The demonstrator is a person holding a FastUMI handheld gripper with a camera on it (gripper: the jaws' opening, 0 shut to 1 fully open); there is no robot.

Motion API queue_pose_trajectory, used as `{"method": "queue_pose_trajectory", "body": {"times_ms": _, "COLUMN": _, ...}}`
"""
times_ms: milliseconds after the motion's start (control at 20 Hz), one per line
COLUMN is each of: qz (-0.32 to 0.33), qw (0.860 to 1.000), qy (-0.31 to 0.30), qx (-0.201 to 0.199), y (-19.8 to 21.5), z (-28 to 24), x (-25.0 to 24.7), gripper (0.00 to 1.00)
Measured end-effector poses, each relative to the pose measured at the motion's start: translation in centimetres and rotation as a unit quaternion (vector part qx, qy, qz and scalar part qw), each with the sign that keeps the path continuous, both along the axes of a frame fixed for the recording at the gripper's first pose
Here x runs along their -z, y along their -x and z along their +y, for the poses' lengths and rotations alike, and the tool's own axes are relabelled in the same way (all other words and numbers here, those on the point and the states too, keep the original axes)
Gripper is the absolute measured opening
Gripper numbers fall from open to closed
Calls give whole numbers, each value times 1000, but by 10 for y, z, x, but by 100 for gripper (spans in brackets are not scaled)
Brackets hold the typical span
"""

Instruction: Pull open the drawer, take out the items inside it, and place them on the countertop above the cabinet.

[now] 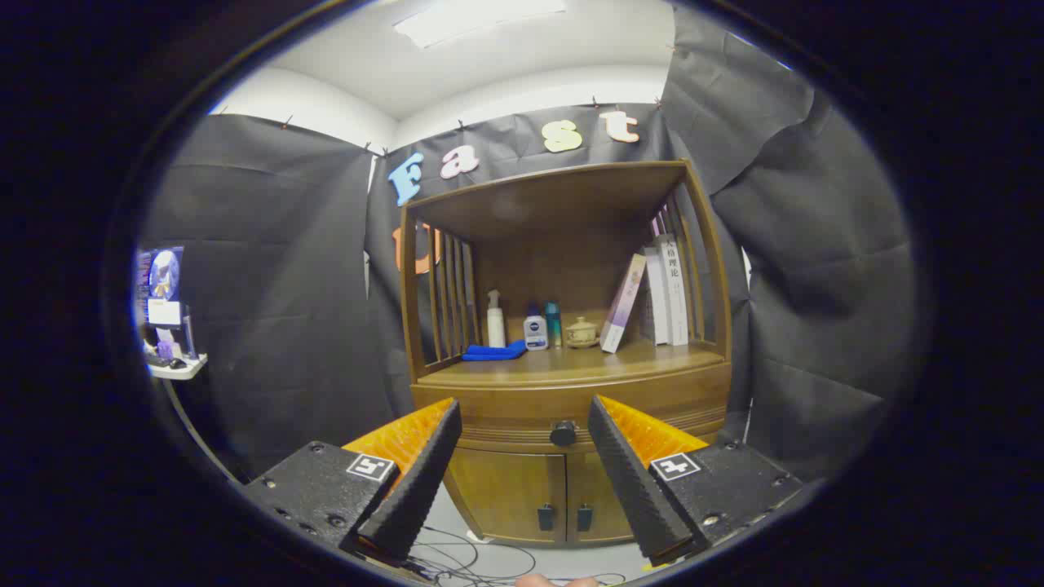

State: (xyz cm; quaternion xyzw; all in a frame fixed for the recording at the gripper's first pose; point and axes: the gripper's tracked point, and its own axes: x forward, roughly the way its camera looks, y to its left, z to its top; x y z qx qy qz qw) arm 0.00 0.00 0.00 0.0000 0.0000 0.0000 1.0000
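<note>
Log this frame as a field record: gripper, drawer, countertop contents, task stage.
gripper: open, holding nothing, short of the cabinet
drawer: closed
knob: dark, round, seen between the fingers, untouched
countertop: blue cloth, white pump bottle, two small bottles, ceramic pot, books leaning at one side
lower doors: two, closed
floor: cables below the cabinet
stage: drawer not yet pulled

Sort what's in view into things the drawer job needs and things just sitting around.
For the job: drawer, shut, with its round knob ahead between the open gripper fingers; countertop above it.

Lying about: blue cloth, pump bottle, lotion bottle, teal bottle, lidded ceramic jar, books, lower cabinet doors, floor cables.
</note>
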Motion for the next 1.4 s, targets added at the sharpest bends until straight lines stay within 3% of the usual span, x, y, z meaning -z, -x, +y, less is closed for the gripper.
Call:
{"method": "queue_pose_trajectory", "body": {"times_ms": 850, "qz": 5, "qw": 1000, "qy": 13, "qx": 18, "y": -25, "z": -7, "x": 19, "gripper": 99}}
{"method": "queue_pose_trajectory", "body": {"times_ms": 1400, "qz": 49, "qw": 997, "qy": 14, "qx": 52, "y": -122, "z": -38, "x": 69, "gripper": 99}}
